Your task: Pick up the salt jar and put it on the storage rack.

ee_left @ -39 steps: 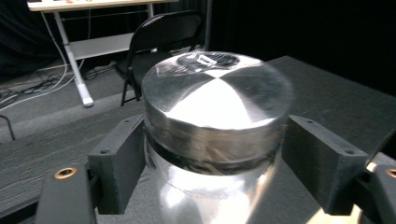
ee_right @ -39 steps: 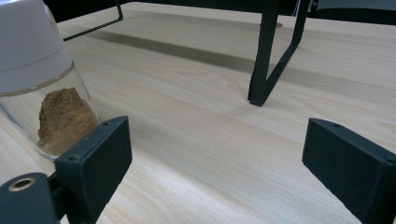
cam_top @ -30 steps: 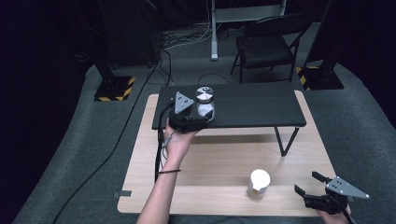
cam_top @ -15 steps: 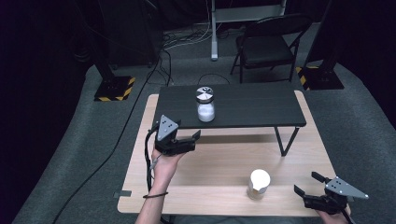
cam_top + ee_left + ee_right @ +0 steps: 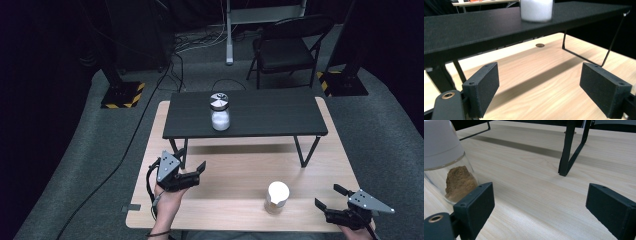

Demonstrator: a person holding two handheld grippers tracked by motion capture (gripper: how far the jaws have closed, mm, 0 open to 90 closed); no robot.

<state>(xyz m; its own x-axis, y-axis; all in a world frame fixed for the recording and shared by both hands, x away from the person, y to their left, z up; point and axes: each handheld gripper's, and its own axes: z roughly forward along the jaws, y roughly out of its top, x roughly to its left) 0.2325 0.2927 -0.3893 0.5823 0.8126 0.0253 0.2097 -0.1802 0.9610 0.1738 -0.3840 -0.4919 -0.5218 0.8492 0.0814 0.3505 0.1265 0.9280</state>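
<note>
A glass jar of white powder [image 5: 220,112] with a silver lid stands on the low black shelf [image 5: 270,117]; its base [image 5: 537,10] shows at the top of the left gripper view. My left gripper [image 5: 199,174] hovers low over the wooden table [image 5: 240,165] in front of the shelf. Its jaws have just been opening and stand open, with nothing between them [image 5: 544,87]. A white-lidded jar of brown powder [image 5: 276,196] stands near the front edge. My right gripper [image 5: 328,196] rests open to its right, with the jar [image 5: 446,162] just beyond the left jaw.
The shelf's thin black legs [image 5: 305,150] stand on the wooden table. A small brown disc [image 5: 539,45] lies in the tabletop under the shelf. Behind the table are a folding chair [image 5: 287,50], floor cables and two stands with yellow-black bases [image 5: 122,95].
My left gripper has left the white-powder jar on the shelf and moved back and down to the wooden table. The right gripper has stayed still.
</note>
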